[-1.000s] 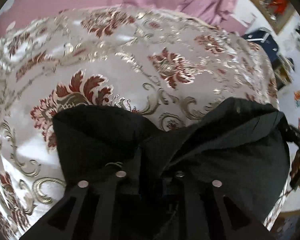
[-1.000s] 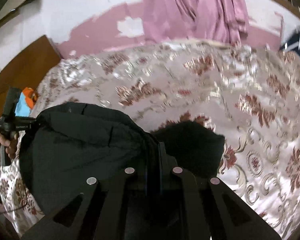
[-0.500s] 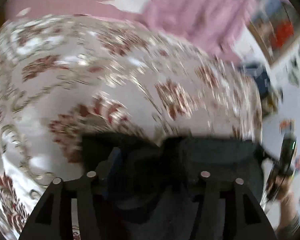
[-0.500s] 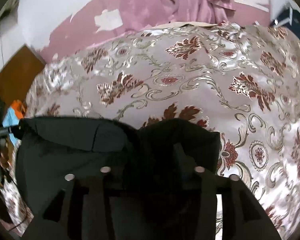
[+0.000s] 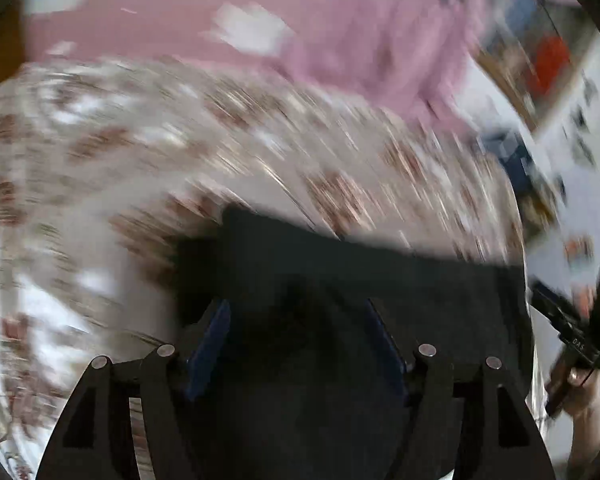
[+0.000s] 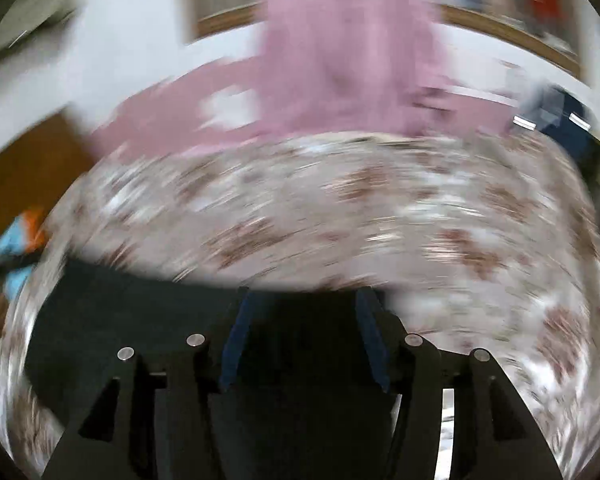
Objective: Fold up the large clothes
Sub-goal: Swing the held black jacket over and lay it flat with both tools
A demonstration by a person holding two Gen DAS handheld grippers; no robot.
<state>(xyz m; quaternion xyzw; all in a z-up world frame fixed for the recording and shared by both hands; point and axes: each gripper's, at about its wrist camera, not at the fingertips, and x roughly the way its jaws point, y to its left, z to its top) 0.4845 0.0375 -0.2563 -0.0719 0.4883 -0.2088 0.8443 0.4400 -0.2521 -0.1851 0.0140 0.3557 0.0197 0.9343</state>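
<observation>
A large black garment (image 5: 440,300) lies on the bed, its far edge now a straight fold line; it also shows in the right wrist view (image 6: 132,312). My left gripper (image 5: 298,308) is open, its blue-padded fingers (image 5: 208,340) spread wide over the black cloth. My right gripper (image 6: 304,300) is open too, its fingers (image 6: 236,340) spread above the garment's right end. Neither holds anything. The other hand-held gripper (image 5: 580,332) shows at the right edge of the left wrist view. Both views are motion-blurred.
The bed has a shiny cream bedspread (image 6: 360,216) with red and gold flowers; it also shows in the left wrist view (image 5: 100,152). Pink cloth (image 6: 340,52) hangs on the wall behind. A wooden headboard (image 6: 16,160) is at the left.
Both grippers were shut on the black garment a second ago; they have opened and let it go. The garment now lies flatter. Both cameras are lifting and tilting up.
</observation>
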